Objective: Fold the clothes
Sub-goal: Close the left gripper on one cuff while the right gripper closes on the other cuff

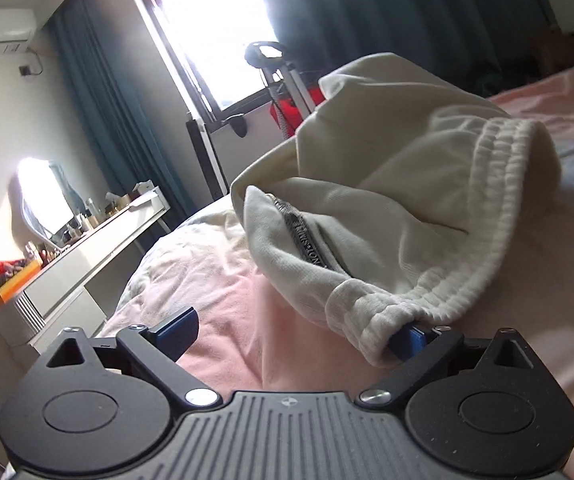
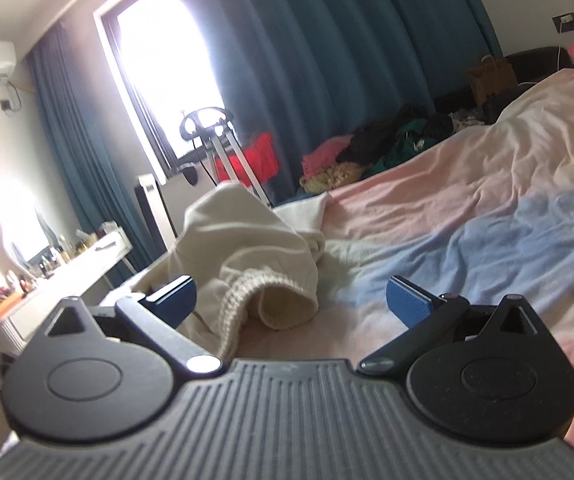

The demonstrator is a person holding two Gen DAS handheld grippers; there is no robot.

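A cream sweatshirt [image 1: 387,184] lies in a rumpled heap on the bed [image 1: 223,312], its ribbed hem and a cuff bunched toward the cameras; no neat fold shows, so the folding looks unfinished, though how much of it is behind cannot be judged. The left gripper [image 1: 291,330] has its jaws wide apart, the right finger tucked under the cuff, gripping nothing. The right gripper [image 2: 289,300] also stands wide open, empty, with the ribbed opening just ahead
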